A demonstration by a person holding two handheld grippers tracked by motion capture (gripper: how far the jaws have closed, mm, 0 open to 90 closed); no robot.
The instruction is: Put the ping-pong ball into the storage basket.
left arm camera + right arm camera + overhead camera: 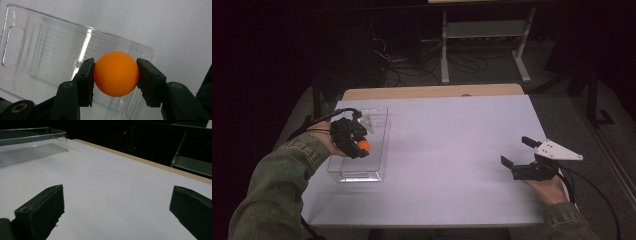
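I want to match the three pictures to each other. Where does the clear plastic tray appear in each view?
High view: the clear tray lies at the left of the table, under the left claw.
Left gripper view: it lies across the left and middle, behind the orange ball.
Right gripper view: it stands at the upper left.
Shared landmark: the white table top.

Dim and grainy all over, dark at the edges and back. Brightest on the pale white worktop. White glare streak on the clear plastic tray. Blurry black fingers up close.
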